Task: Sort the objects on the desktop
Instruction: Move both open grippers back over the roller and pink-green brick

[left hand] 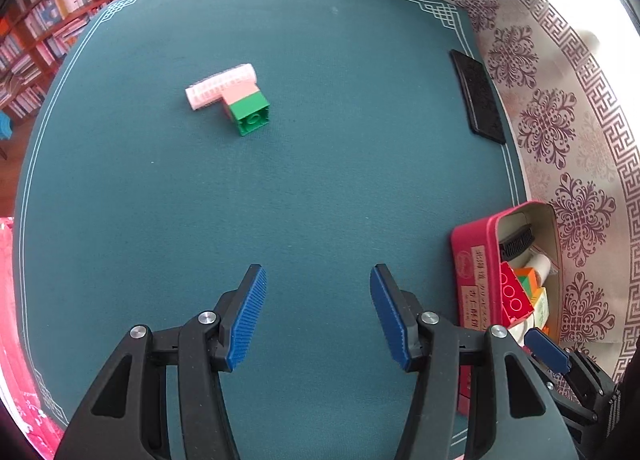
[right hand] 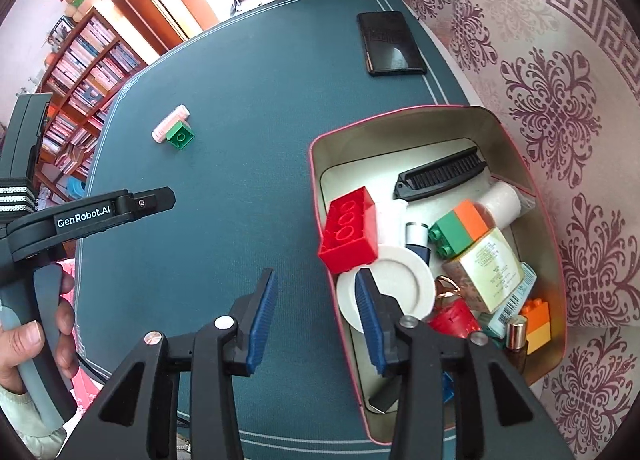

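A pink hair roller point(left hand: 221, 86) lies on the green mat point(left hand: 280, 200) touching a green-and-pink brick point(left hand: 249, 110); both also show in the right wrist view, the roller point(right hand: 170, 124) and the brick point(right hand: 181, 136). My left gripper point(left hand: 318, 310) is open and empty, well short of them. A red tin point(right hand: 540, 196) at the mat's right edge holds a red brick point(right hand: 350, 234), a black comb point(right hand: 440, 174), a white plate point(right hand: 400, 284) and several other items. My right gripper point(right hand: 316, 320) is open and empty over the tin's left rim.
A black phone point(right hand: 390, 44) lies at the mat's far right; it also shows in the left wrist view point(left hand: 478, 98). A patterned cloth point(right hand: 560, 60) covers the table right of the mat. Bookshelves point(left hand: 48, 20) stand beyond the far left edge.
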The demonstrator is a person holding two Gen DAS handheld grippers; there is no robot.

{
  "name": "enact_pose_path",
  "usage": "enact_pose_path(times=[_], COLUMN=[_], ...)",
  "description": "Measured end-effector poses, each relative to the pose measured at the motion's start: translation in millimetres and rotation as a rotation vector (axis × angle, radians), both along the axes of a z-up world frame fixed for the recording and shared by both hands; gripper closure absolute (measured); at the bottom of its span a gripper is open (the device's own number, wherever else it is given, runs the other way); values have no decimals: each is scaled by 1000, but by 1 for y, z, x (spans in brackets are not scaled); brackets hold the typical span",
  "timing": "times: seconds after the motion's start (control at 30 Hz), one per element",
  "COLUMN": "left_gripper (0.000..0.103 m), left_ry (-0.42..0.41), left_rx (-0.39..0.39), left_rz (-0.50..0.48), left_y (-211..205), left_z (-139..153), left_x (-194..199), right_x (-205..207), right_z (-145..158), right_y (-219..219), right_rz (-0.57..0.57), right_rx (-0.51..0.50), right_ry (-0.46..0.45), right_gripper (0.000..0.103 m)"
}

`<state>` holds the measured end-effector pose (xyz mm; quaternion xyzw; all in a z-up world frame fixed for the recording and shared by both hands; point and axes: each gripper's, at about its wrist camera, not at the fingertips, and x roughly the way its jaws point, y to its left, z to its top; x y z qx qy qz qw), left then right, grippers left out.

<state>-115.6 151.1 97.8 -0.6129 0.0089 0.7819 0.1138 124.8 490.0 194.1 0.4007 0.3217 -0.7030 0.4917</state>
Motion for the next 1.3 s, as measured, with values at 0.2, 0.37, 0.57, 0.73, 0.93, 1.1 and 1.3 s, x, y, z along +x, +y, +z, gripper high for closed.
enact_pose_path(times=[0.2, 0.37, 0.57, 0.73, 0.93, 1.1, 1.3], left_gripper=[45, 45, 45, 45, 45, 45, 45], left_ry=[-8, -14, -21, -13, 29, 61, 98], left_rx=[-16, -38, -58, -80, -108, -127, -150], left_rz=[63, 100, 111, 82, -7, -67, -172], left_y=[-43, -74, -97, -102, -93, -83, -70], left_z=[-5, -13, -25, -38, -43, -44, -49], left_x=[-21, -42, -68, -89, -112, -132, -152], right_x=[20, 37, 53, 63, 69, 73, 78], right_z=[-9, -19, -36, -47, -56, -61, -67], right_y=[-23, -46, -70, -88, -106, -118, -132], right_rz=[24, 44, 58, 60, 54, 51, 54], right_rx=[1, 12, 47, 71, 90, 103, 112], right_ry=[-6, -10, -16, -15, -12, -12, 0], right_gripper=[36, 29, 29, 29, 29, 29, 29])
